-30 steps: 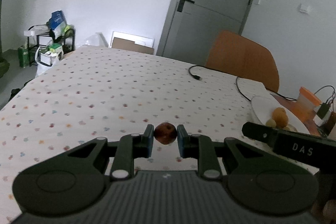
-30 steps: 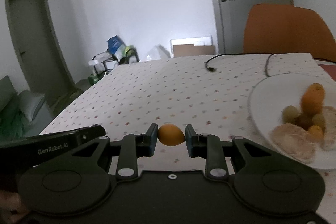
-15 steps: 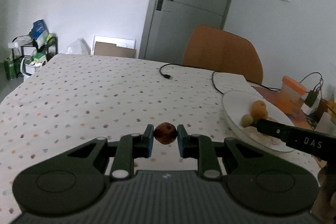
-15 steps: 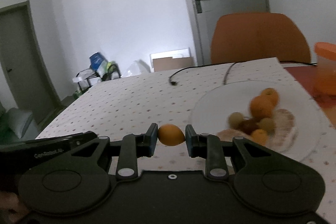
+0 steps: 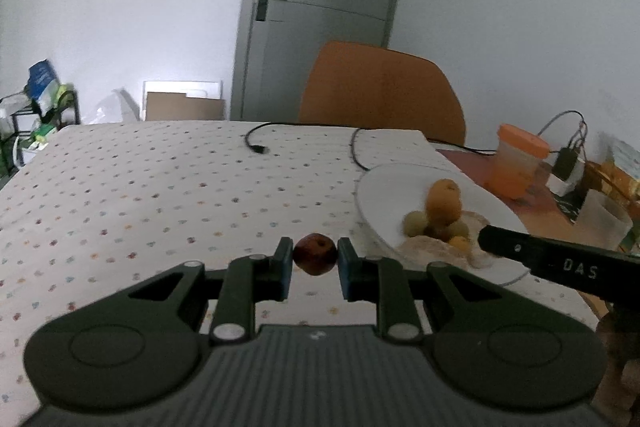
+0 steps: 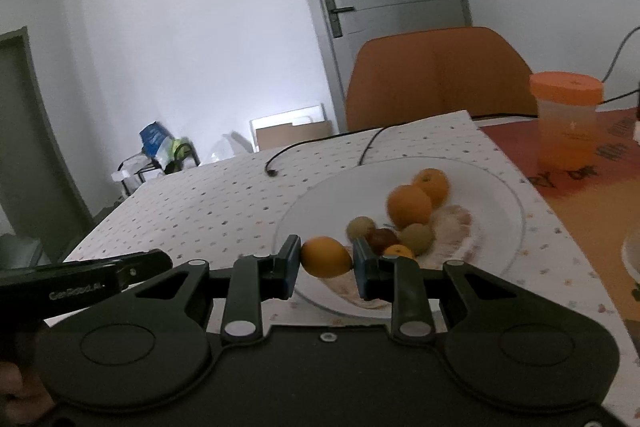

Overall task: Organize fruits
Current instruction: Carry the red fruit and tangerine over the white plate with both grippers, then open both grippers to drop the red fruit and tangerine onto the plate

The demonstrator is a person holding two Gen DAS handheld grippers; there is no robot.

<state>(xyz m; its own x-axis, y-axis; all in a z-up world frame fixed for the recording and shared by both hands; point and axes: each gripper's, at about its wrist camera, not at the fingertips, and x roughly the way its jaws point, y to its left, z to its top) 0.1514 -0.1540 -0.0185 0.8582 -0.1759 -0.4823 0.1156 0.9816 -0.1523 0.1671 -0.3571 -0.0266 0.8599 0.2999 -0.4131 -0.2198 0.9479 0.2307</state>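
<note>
My left gripper (image 5: 314, 259) is shut on a small dark red fruit (image 5: 315, 253), held above the dotted tablecloth to the left of the white plate (image 5: 384, 187). My right gripper (image 6: 326, 258) is shut on a small orange fruit (image 6: 326, 256), held over the near left rim of the same plate (image 6: 492, 187). On the plate lie two oranges (image 6: 409, 206), several small green fruits (image 6: 417, 237), a dark red fruit (image 6: 382, 239) and pale peel-like pieces. The right gripper's body (image 5: 560, 263) crosses the lower right of the left wrist view.
A black cable (image 5: 256, 143) lies on the tablecloth (image 5: 140, 195) behind the plate. An orange chair (image 6: 436, 75) stands at the table's far edge. An orange-lidded jar (image 6: 566, 119) stands on the bare red-brown surface at right, with chargers and boxes (image 5: 568, 167) beyond.
Both grippers have swung to the right toward the plate, each keeping its fruit. The plate has come nearer and more central in both views; the right gripper now hangs over its rim.
</note>
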